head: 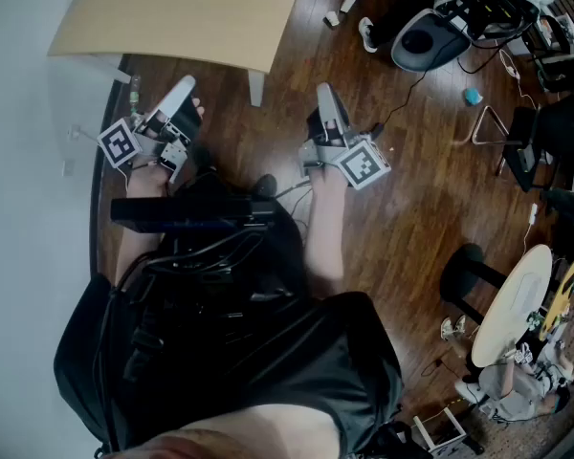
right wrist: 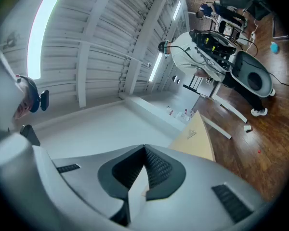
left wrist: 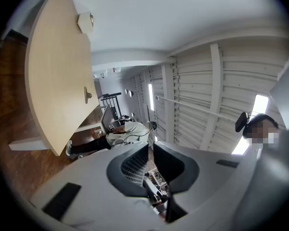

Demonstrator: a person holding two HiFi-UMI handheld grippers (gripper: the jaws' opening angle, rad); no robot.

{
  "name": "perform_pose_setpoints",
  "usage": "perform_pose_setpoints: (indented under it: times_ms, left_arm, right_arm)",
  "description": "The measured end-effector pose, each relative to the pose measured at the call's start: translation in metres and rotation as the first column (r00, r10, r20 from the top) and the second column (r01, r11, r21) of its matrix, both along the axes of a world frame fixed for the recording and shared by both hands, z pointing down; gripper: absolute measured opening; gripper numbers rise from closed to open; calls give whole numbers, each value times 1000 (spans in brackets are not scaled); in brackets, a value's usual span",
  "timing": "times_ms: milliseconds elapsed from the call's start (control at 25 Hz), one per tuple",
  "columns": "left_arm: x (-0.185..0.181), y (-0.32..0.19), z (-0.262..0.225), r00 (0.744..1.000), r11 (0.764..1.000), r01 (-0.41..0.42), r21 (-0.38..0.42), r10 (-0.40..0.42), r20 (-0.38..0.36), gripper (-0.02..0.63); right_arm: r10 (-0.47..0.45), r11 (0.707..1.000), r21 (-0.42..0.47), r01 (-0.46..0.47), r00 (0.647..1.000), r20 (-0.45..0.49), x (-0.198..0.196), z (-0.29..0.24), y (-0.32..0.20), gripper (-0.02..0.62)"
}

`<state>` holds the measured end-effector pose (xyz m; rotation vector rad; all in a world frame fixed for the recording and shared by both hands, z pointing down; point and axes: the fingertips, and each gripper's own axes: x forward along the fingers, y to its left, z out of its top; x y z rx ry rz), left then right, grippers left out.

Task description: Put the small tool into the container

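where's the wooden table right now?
Head view, top left: the wooden table stands just ahead of the left claw, beside the white wall. In the left gripper view it fills the left side.

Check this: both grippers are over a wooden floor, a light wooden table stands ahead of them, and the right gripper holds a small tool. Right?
No: the right gripper holds nothing. The right gripper view shows its jaws shut and empty. The rest stands: it and the left gripper are over the wooden floor, the light wooden table ahead.
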<state>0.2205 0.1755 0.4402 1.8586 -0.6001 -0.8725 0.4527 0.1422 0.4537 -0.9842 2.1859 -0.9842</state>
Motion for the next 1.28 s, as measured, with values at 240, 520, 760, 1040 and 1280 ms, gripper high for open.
perform_pose_setpoints:
  times_ms: [240,520,760,1040,1280]
  left_arm:
    - [-65,-51,-10,1000,1000,3,29,-2,-22,29]
    - [-134,-87,-9,997,1000,17,22,-15,-77,29]
    - [-195,-111,-10,992,999,37,-3,-37,-119,29]
    - [-254,-123,9,986,998,67,-12,-68,-151,29]
    - [-265,-137,31,985,997,62,-56,-70,-160,29]
  right_arm:
    - [1,1000,-4,-1,1000,-17,-67,-6,-42,-18]
    - [-8,1000,-17,7,996,-86,-135,-10,-77,-18]
    - [-28,999,-35,23,990,-137,-194,-15,-104,-18]
    - [-61,996,-69,48,980,-189,-252,7,-113,-18]
    - [-88,994,-83,72,975,-202,-272,22,-129,-18]
